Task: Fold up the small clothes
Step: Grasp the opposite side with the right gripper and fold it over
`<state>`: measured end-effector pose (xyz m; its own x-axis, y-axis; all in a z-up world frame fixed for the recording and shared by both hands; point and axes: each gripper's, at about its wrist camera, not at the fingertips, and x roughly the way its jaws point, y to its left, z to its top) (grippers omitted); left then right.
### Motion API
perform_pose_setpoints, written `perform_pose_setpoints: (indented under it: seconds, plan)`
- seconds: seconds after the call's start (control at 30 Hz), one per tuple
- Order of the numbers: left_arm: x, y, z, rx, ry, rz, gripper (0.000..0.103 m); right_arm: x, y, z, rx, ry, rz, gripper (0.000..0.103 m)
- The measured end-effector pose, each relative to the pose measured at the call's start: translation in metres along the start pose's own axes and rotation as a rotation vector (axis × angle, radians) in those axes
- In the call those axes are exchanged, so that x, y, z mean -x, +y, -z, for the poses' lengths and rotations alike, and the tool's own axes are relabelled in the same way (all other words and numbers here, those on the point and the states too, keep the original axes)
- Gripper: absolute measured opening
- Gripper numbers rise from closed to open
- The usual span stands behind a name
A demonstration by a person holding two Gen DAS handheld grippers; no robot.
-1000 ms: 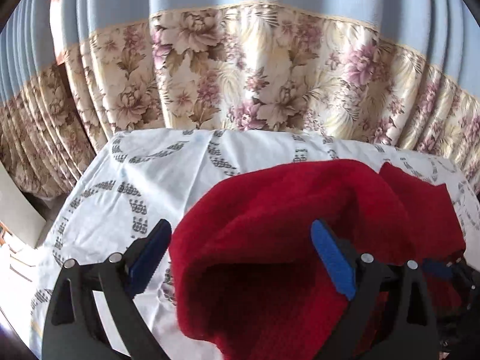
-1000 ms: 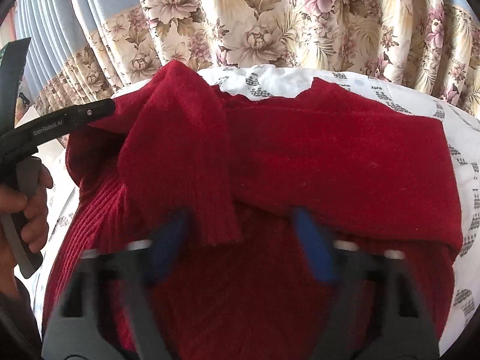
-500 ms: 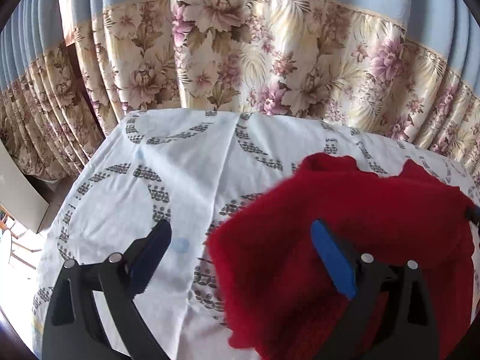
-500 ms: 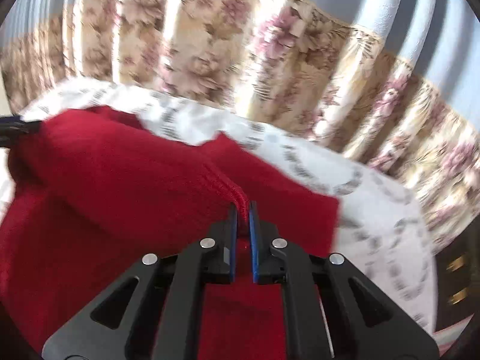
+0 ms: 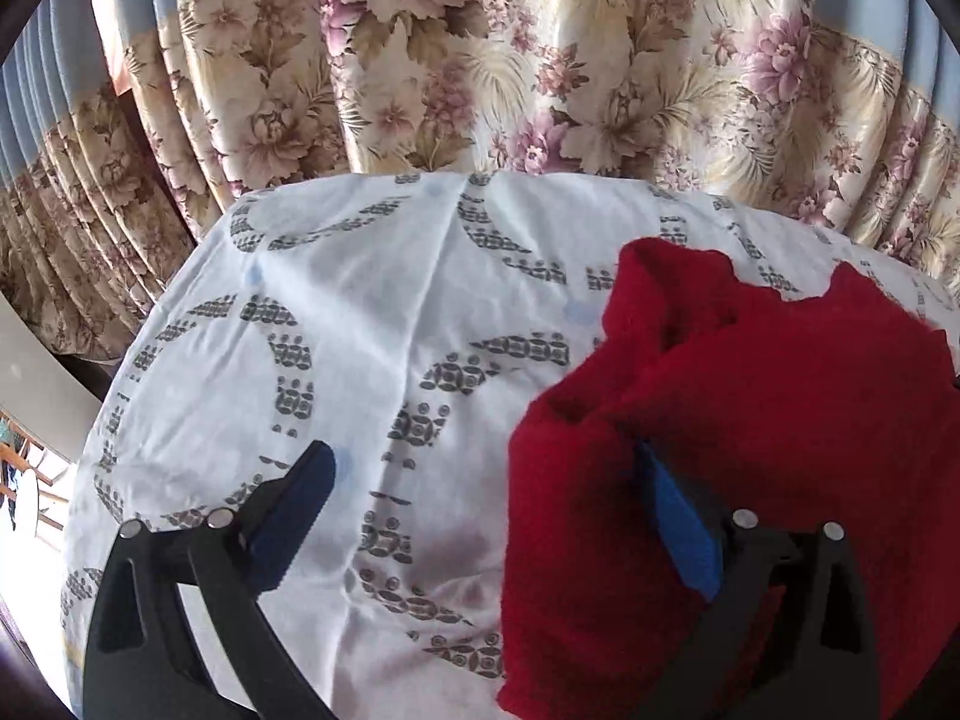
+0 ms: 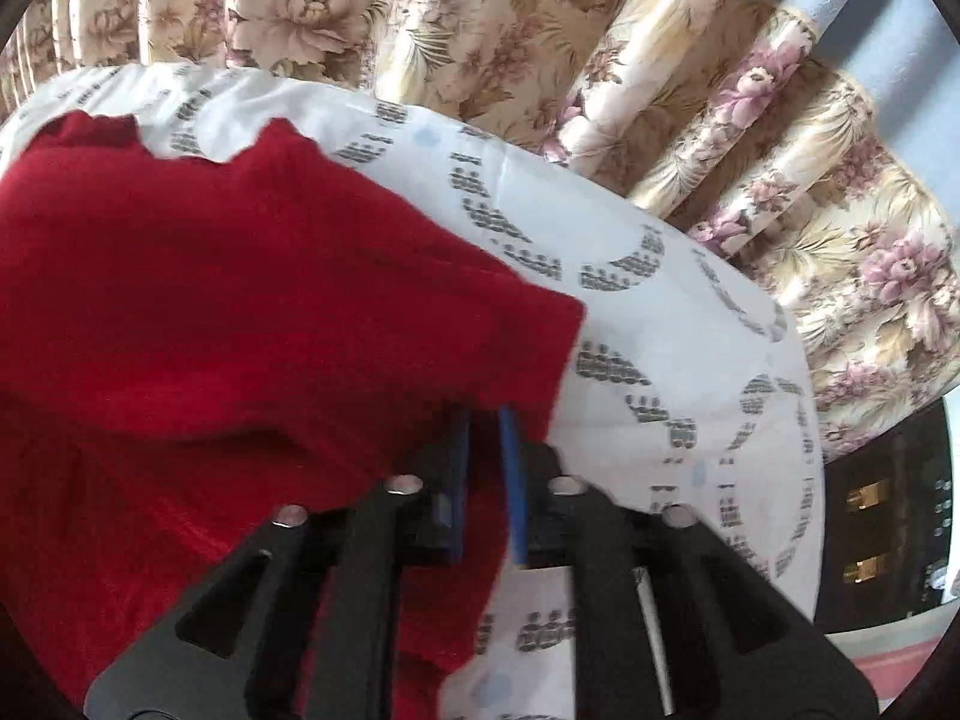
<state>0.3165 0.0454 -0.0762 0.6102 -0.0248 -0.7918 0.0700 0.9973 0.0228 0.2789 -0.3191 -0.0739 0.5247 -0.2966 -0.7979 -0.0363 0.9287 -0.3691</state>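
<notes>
My left gripper [image 5: 480,480] hung wide open, red sweater [image 5: 750,420] bunched against its right finger; patterned white sheet [image 5: 360,312] beneath, floral curtain [image 5: 480,60] behind

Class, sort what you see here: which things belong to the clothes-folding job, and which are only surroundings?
Belongs to the job:
- red knitted garment
- left hand-held gripper, open
- right hand-held gripper, jaws opening, red knit between them

Only surroundings:
- white patterned sheet under the garment
- floral curtain behind
</notes>
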Motion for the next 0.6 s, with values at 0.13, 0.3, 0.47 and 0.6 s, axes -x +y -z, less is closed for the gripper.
perform_pose_setpoints:
  seconds: [0.13,0.3,0.47,0.6]
  plan:
    - [0.006,0.012,-0.005,0.043,-0.01,0.035,0.099,0.015,-0.02,0.003,-0.097,-0.054,-0.101,0.039]
    - [0.022,0.022,-0.029,0.099,-0.067,0.057,0.099,0.039,-0.037,0.012,-0.204,-0.139,-0.17,0.063]
    - [0.008,0.002,-0.056,0.055,-0.01,0.049,0.099,0.049,-0.061,0.006,-0.274,-0.176,-0.192,0.066]
    - [0.005,-0.02,-0.051,0.016,-0.009,0.06,0.099,0.048,-0.084,-0.004,-0.346,-0.234,-0.134,0.069]
